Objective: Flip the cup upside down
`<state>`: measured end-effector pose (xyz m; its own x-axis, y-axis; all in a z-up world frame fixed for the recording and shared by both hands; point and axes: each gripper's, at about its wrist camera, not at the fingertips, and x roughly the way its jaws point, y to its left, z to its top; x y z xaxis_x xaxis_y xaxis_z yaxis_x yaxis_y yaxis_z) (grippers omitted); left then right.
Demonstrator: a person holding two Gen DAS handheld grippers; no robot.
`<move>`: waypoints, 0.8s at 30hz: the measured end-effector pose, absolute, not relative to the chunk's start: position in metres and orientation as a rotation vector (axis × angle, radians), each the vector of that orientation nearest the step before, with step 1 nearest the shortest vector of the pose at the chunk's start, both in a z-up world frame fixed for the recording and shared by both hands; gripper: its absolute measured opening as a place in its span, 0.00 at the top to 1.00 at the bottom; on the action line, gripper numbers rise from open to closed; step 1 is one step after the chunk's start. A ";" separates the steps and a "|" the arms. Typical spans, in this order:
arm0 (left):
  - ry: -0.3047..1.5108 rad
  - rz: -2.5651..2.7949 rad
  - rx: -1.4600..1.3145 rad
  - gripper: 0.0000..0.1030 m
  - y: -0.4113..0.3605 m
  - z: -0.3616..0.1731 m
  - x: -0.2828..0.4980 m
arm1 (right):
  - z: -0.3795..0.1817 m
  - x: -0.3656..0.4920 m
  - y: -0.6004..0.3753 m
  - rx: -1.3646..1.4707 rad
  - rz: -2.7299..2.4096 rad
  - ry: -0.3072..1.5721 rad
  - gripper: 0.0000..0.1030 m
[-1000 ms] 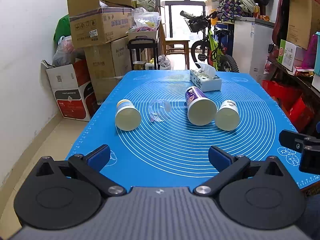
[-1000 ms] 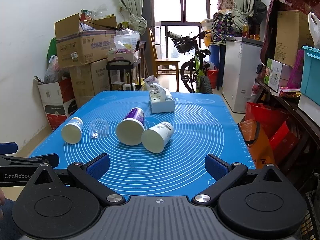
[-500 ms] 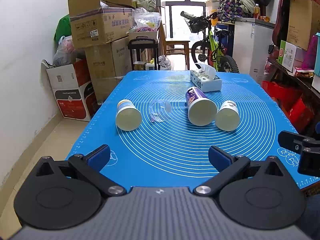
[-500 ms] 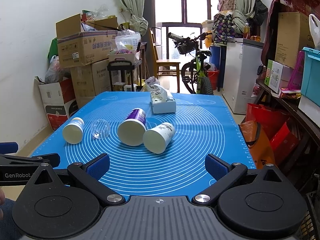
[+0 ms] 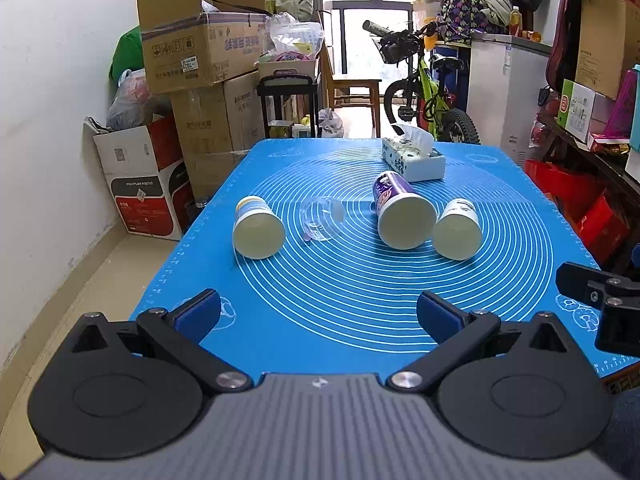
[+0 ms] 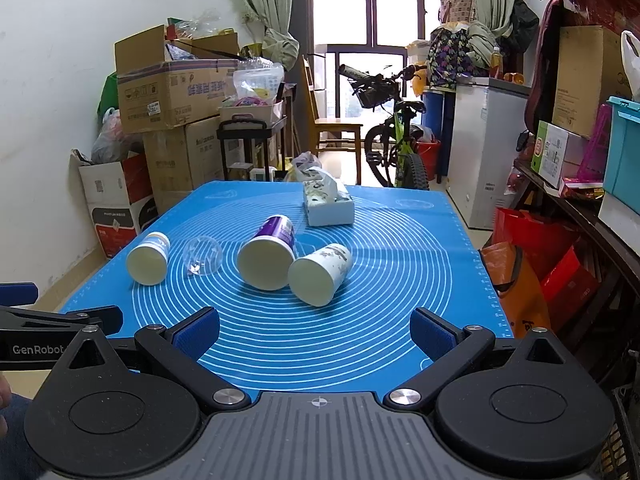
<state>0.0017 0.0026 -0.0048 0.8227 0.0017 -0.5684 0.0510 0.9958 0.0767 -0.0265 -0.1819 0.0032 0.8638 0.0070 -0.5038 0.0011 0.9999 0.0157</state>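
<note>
Several cups lie on their sides on the blue mat (image 5: 360, 300), mouths toward me: a yellow-blue paper cup (image 5: 258, 226) at left, a clear plastic cup (image 5: 322, 218), a purple cup (image 5: 402, 212) and a white patterned cup (image 5: 458, 230) at right. The right wrist view shows the same cups: yellow-blue cup (image 6: 148, 258), clear cup (image 6: 202, 256), purple cup (image 6: 268, 254), white patterned cup (image 6: 320, 274). My left gripper (image 5: 320, 312) is open and empty near the mat's front edge. My right gripper (image 6: 316, 334) is open and empty, also at the front edge.
A tissue box (image 5: 414, 158) stands on the mat behind the cups. Cardboard boxes (image 5: 200, 52) are stacked at the left wall. A bicycle (image 5: 428, 92) and a white freezer (image 5: 504, 88) stand beyond the table. Shelves with boxes line the right side.
Both grippers have barely shifted; the right wrist view has crept slightly forward. The cups have not moved.
</note>
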 end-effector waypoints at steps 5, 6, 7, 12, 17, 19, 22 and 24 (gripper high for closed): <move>0.608 -0.021 0.089 0.00 0.004 -0.007 0.001 | 0.003 -0.026 -0.182 0.016 0.004 0.528 0.02; 0.609 -0.020 0.088 0.00 0.004 -0.007 0.001 | 0.003 -0.026 -0.182 0.016 0.003 0.528 0.02; 0.611 -0.019 0.087 0.00 0.005 -0.006 0.002 | 0.003 -0.026 -0.182 0.015 0.003 0.527 0.02; 0.612 -0.017 0.085 0.00 0.005 -0.006 0.003 | 0.003 -0.026 -0.182 0.015 0.003 0.528 0.02; 0.615 -0.020 0.086 0.00 0.005 -0.005 0.003 | 0.003 -0.026 -0.182 0.015 0.003 0.528 0.02; 0.615 -0.021 0.085 0.00 0.006 -0.006 0.003 | 0.003 -0.026 -0.182 0.015 0.003 0.528 0.02; 0.613 -0.024 0.084 0.00 0.006 -0.006 0.003 | 0.003 -0.026 -0.181 0.014 0.003 0.528 0.02; 0.611 -0.025 0.086 0.00 0.005 -0.006 0.003 | 0.003 -0.026 -0.182 0.014 0.003 0.528 0.02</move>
<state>0.0026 0.0053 -0.0059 0.8190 0.0018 -0.5738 0.0489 0.9961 0.0730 -0.0261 -0.1816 0.0031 0.8636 0.0063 -0.5041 0.0011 0.9999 0.0145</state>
